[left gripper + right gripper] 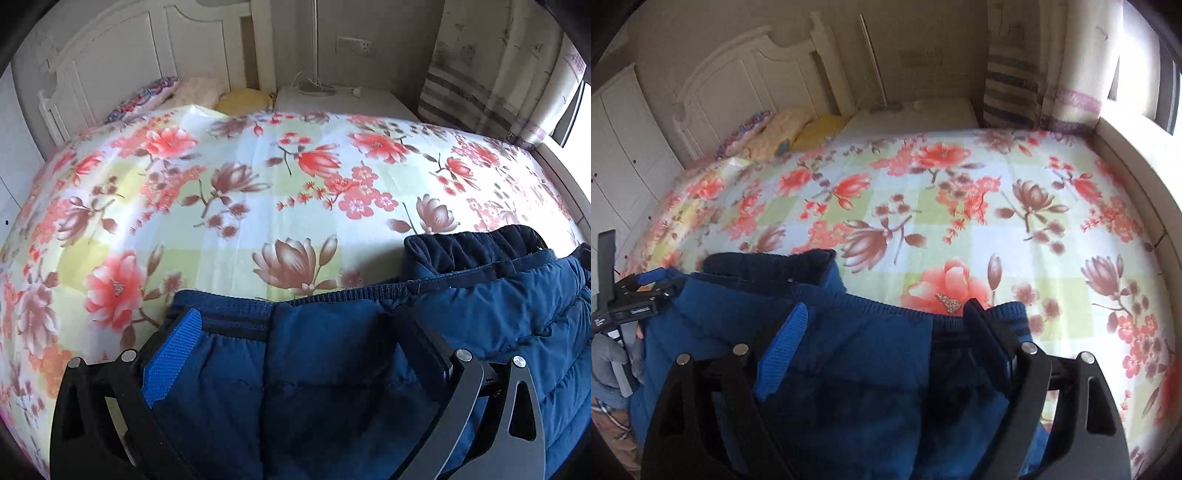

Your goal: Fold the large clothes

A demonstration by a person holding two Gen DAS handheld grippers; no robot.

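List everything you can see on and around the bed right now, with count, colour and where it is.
padded jacket: one, navy blue with ribbed hem, near edge of the bed, bunched between both grippers
bedsheet: one, pale check with red and brown flowers, covering the bed
pillows: several, yellow and patterned, at the headboard
headboard: one, white, far left
curtain: one, striped, far right
left gripper: one, black with blue pad, around the jacket hem
right gripper: one, black with blue pad, around the jacket hem
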